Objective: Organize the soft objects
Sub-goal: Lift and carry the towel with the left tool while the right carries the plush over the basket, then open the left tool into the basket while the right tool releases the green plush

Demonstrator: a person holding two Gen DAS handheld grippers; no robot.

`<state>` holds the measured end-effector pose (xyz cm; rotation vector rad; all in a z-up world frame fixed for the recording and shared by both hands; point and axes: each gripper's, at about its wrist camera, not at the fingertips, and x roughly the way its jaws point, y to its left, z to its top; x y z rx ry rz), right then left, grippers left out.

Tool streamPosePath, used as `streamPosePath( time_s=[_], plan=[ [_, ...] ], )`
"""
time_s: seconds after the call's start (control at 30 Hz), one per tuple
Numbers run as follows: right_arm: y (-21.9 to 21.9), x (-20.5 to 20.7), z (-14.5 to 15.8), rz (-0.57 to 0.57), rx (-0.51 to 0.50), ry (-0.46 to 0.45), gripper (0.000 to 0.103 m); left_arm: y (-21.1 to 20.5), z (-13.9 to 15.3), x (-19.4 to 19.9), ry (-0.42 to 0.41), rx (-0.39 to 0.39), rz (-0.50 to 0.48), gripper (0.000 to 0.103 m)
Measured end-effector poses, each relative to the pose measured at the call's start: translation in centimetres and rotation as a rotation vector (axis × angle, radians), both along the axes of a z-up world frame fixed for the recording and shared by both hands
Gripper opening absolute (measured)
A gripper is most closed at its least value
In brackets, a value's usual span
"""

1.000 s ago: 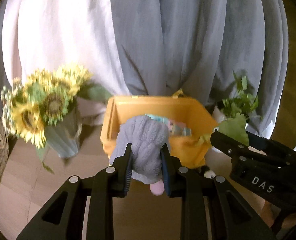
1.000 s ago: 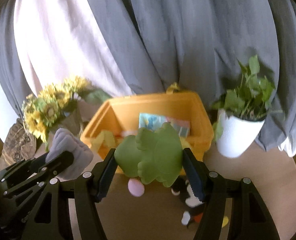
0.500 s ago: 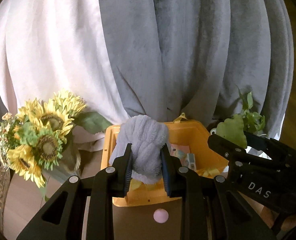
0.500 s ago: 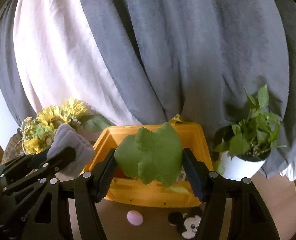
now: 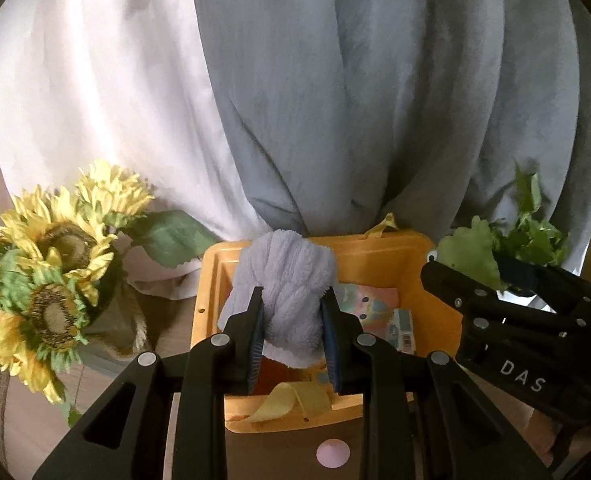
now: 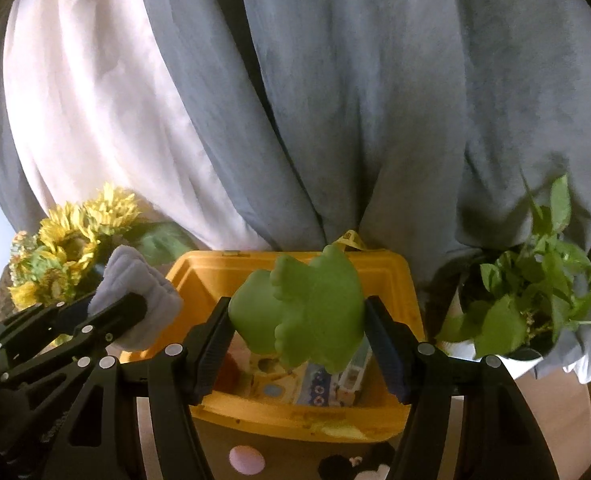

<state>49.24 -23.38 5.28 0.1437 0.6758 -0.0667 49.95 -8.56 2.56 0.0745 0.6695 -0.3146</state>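
Observation:
My left gripper (image 5: 293,340) is shut on a fluffy lilac-grey soft toy (image 5: 285,284), held over the open yellow bin (image 5: 211,280). My right gripper (image 6: 301,332) is shut on a green soft frog (image 6: 307,304), also above the yellow bin (image 6: 199,268). Each gripper shows in the other's view: the right one at the right edge with the frog (image 5: 469,256), the left one at the lower left with the lilac toy (image 6: 135,288). Inside the bin lie colourful cards and a yellow strip.
Sunflowers (image 5: 51,276) in a vase stand left of the bin. A leafy potted plant (image 6: 535,288) stands to its right. Grey and white curtains hang close behind. On the floor before the bin lie a pink disc (image 6: 247,460) and a black mouse toy (image 6: 355,468).
Both grippers have carried their toys forward from in front of the bin to above its opening. The bin now sits lower and larger in both views. Grips unchanged.

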Motion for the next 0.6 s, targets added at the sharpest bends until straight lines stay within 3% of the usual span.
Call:
streamPosePath(
  time_s=[0.37, 0.47, 0.6],
  plan=[
    [-0.4, 4.2, -3.8, 0.025, -0.01, 0.112, 0.066, -0.2, -3.9, 4.1, 0.137, 0.023, -0.019, 0.029],
    [-0.5, 5.2, -4.9, 0.033, -0.002, 0.158, 0.066, -0.2, -4.6, 4.7, 0.148, 0.032, -0.024, 0.034],
    [-0.5, 6.0, -6.1, 0.037, 0.002, 0.202, 0.067, -0.1, -5.0, 5.1, 0.147, 0.054, -0.019, 0.049]
  ],
)
